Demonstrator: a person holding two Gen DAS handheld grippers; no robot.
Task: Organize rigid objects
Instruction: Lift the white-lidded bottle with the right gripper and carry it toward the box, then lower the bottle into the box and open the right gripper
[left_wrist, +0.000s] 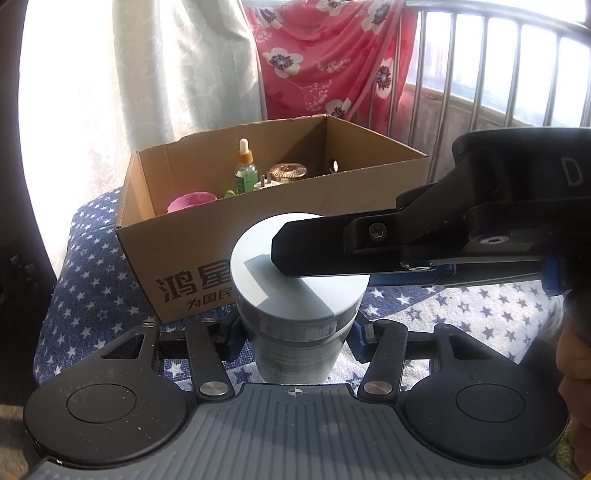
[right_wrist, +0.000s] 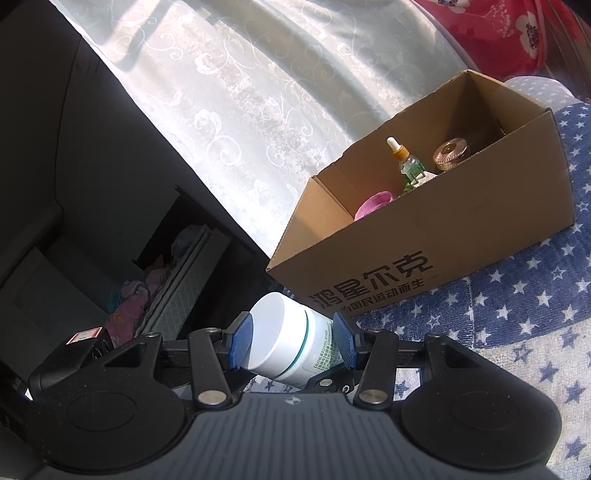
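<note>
A white jar (left_wrist: 295, 295) with a white lid stands upright just in front of the cardboard box (left_wrist: 295, 206). My left gripper (left_wrist: 295, 332) is shut on its body from both sides. My right gripper comes in from the right, and one of its black fingers (left_wrist: 321, 247) lies flat across the lid. In the right wrist view the jar (right_wrist: 288, 339) sits between the blue pads of my right gripper (right_wrist: 291, 341), one pad on the lid top and the other on the labelled body. The box (right_wrist: 443, 229) lies beyond it.
Inside the box are a dropper bottle (left_wrist: 245, 170), a gold-lidded jar (left_wrist: 288, 171) and a pink ribbed thing (left_wrist: 190, 201). Everything rests on a blue star-print cloth (left_wrist: 92, 258). A pale curtain (left_wrist: 184, 74), red floral fabric (left_wrist: 325, 55) and a metal railing (left_wrist: 480, 74) stand behind.
</note>
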